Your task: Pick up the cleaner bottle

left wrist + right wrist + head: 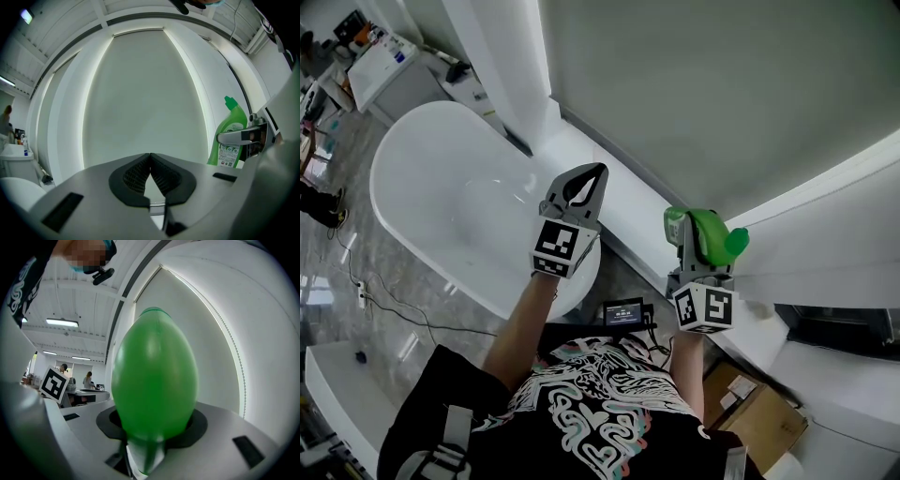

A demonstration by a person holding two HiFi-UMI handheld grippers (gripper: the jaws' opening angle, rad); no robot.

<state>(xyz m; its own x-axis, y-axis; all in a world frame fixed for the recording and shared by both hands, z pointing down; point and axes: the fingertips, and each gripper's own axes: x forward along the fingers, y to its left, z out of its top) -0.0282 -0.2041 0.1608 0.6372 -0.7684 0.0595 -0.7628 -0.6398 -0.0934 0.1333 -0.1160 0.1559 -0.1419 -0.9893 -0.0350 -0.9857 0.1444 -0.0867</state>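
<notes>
The green cleaner bottle (711,237) is held off the ground in my right gripper (697,246), whose jaws are shut on its body. In the right gripper view the cleaner bottle (153,380) fills the space between the black pads and hides most of the scene. In the left gripper view the cleaner bottle (229,136) stands upright at the right, with a jaw of the right gripper across its label. My left gripper (583,186) is held out over the end of the bathtub, its jaws closed tip to tip with nothing between them (150,157).
A white freestanding bathtub (441,197) lies at the left below my left gripper. A white ledge (825,253) runs along the grey wall ahead. A cardboard box (759,417) and a small black device (623,312) sit on the floor near my feet.
</notes>
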